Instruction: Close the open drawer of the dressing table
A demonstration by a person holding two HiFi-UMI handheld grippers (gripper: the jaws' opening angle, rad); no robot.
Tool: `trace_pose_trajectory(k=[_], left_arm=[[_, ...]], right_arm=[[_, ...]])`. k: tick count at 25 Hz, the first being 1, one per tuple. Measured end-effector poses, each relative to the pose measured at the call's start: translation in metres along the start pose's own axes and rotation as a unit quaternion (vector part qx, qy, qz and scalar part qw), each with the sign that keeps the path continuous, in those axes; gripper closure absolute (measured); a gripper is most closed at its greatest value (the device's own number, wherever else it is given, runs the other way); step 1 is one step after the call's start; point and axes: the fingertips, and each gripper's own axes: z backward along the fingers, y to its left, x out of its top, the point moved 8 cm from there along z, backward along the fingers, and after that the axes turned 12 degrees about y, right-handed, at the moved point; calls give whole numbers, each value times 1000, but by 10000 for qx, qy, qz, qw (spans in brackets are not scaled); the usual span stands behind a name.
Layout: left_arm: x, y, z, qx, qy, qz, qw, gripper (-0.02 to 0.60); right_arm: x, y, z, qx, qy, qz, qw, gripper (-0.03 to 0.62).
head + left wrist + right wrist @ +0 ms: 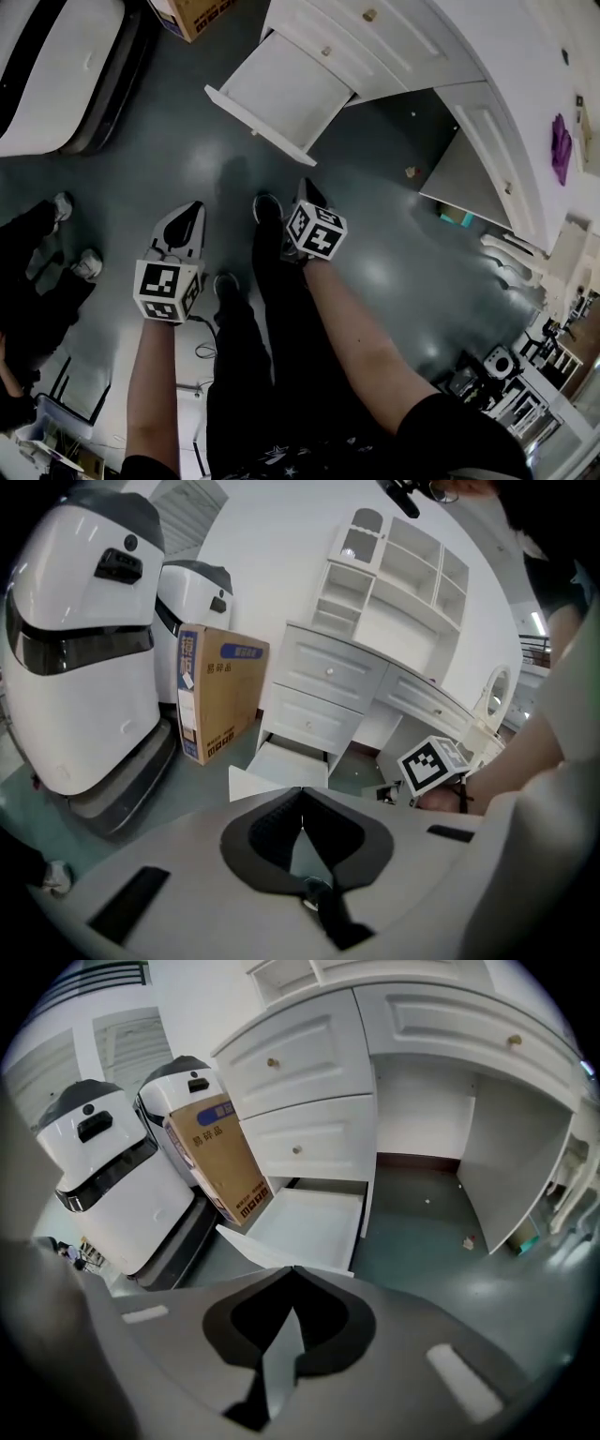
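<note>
Grey-green floor point(187, 159) underfoot: left claw point(192, 210) and right claw point(309, 187), both pressed together and empty, hover short of the open white wooden drawer point(281, 89) ahead, likely for pushing.

The left tool point(302, 797) has its jaws pressed together (nothing sits between them). Beyond the tips, the bottom drawer point(281, 769) of the white dressing table point(328, 682) stands pulled out, with a cardboard box point(220, 700) just to its left.
</note>
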Motion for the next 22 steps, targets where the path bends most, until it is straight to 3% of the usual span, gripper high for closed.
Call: trace_pose_trajectory(k=[7, 22], left_arm=[[-26, 21, -48, -56, 360, 207, 9991, 572], [-28, 48, -124, -217, 646, 190, 9975, 572]], right_arm=[[-9, -18, -59, -70, 238, -224, 9994, 591], [-14, -34, -148, -228, 463, -841, 9951, 591]])
